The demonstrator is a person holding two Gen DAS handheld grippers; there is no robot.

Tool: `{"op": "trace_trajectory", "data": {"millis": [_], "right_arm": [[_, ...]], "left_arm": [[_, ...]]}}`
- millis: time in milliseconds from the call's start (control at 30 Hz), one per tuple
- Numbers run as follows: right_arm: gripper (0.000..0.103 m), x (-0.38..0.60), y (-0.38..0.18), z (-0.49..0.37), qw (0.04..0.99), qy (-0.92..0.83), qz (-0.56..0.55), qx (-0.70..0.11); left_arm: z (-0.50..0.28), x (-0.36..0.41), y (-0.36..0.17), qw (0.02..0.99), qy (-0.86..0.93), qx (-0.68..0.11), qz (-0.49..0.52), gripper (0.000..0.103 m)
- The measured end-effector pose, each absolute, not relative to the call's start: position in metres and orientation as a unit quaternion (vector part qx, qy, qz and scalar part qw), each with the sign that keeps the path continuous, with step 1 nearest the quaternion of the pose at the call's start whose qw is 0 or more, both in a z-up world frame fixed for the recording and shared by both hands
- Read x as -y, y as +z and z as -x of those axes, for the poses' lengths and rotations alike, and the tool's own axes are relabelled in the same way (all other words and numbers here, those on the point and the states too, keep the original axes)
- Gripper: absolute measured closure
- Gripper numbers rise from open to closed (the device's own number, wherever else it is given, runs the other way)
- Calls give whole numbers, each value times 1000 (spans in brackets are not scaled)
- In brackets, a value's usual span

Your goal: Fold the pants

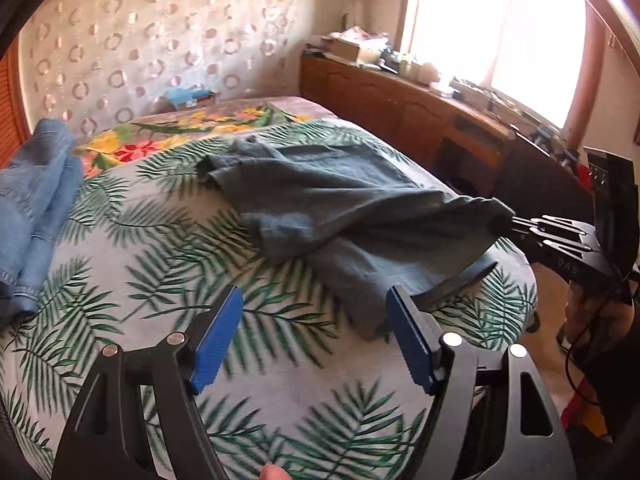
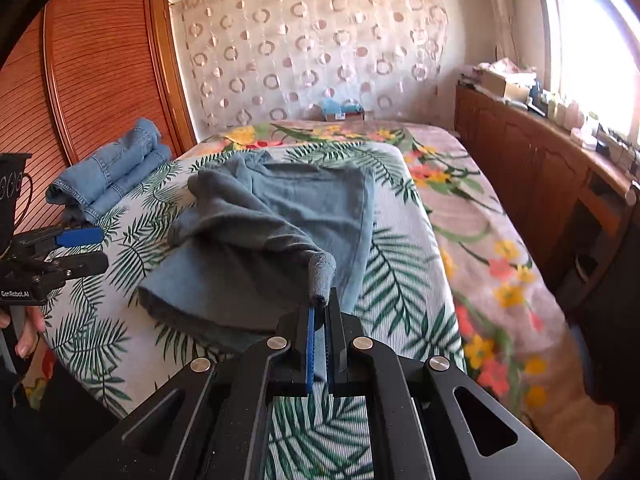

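Note:
Grey-blue pants point(image 1: 332, 204) lie crumpled on the leaf-print bed cover point(image 1: 160, 240). They also show in the right wrist view point(image 2: 280, 216). My right gripper point(image 2: 321, 308) is shut on one end of the pants and lifts it off the bed; it shows at the right in the left wrist view point(image 1: 516, 222). My left gripper point(image 1: 316, 320) is open and empty, just above the bed, near the pants' near edge. It shows at the left in the right wrist view point(image 2: 96, 248).
Folded blue jeans point(image 2: 112, 172) lie at the bed's left side, also in the left wrist view point(image 1: 32, 208). A floral blanket point(image 2: 472, 208) covers the bed's right part. A wooden cabinet point(image 2: 540, 160) with clutter runs under the window. A wooden wardrobe point(image 2: 80, 72) stands left.

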State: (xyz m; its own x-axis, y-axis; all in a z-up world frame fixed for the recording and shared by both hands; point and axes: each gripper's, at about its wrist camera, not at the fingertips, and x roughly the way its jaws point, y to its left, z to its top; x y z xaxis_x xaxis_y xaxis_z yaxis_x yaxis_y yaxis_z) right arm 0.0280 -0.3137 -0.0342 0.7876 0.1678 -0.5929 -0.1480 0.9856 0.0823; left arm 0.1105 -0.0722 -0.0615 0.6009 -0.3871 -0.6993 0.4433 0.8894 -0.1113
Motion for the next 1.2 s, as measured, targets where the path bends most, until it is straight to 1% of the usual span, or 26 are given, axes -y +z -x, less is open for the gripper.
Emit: {"op": "trace_trajectory", "data": {"millis": [133,267,467,567,700,800,833,967,1033,1200], "right_arm": [[99,315,-41,-24,940,87,-21,-329],[99,327,-35,-27,939,86,-19,-334],[99,337,-29,-25,941,87,-28,-327],[99,340,-32,-23,940,88,-29,-329],[99,339,-42,-22,932,90,-19,-350],[99,340,-38,-19,931,94,-18,-351],[97,340,-35,-18,932,96,-18,-350],[95,337,-21,-15,935,98,-3,-340],[89,335,-13,-15,938,93,11,-333],[82,328,-1,-14,942,96,23,-321]], "left_arm": [[-111,85,-68,885,-250,-390,-44,28],[-110,94,-76,877,-258,-401,-55,28],[-118,105,-88,874,-229,-420,-82,28],[-123,105,-94,877,-202,-425,-96,28],[-125,93,-97,878,-192,-430,-84,28],[-121,89,-95,879,-196,-427,-79,28],[-119,88,-94,880,-197,-425,-78,28],[-111,79,-86,882,-207,-418,-63,28],[-107,72,-80,884,-212,-414,-53,28],[-104,53,-67,892,-203,-402,-38,28]]}}
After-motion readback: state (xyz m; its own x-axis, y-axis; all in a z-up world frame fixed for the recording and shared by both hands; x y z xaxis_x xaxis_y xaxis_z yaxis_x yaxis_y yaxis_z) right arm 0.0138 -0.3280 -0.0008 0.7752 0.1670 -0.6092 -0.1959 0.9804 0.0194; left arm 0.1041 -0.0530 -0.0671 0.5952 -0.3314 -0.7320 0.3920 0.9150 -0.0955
